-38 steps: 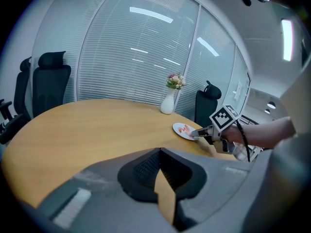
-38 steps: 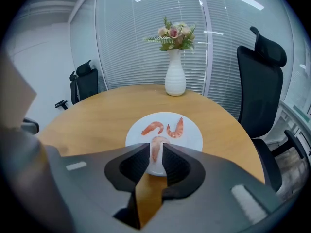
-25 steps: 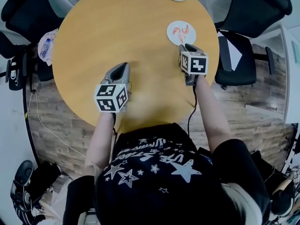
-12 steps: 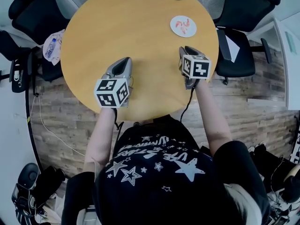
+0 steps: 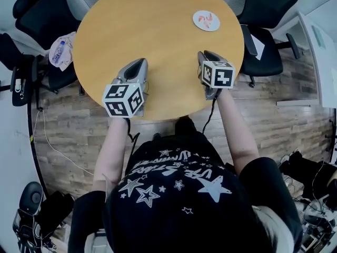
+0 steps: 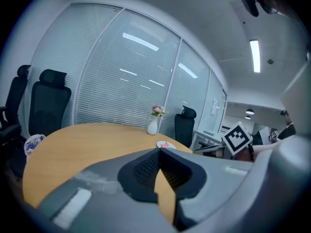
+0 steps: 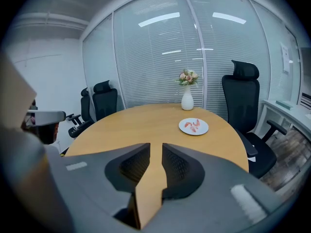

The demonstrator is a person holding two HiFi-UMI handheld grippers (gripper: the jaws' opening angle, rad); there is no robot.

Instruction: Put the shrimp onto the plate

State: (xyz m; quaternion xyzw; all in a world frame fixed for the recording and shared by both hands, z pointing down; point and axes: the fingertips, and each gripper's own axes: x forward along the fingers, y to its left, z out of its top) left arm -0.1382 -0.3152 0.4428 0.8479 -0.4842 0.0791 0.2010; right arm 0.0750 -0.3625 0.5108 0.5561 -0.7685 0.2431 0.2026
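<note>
Your shrimp (image 7: 195, 125) lie on the plate (image 7: 186, 129), with a vase (image 7: 187, 100) just beyond it. Both grippers hover well short of the plate. Your left gripper (image 6: 159, 151) has its jaw tips pressed together; your right gripper (image 7: 156, 147) is narrowly spread and holds nothing.

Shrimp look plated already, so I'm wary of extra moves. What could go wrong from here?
The plate holding the shrimp sits near the far right edge of the table; a reach with the right tongs might nudge it off. The vase stands just beyond it and could be tipped.
</note>
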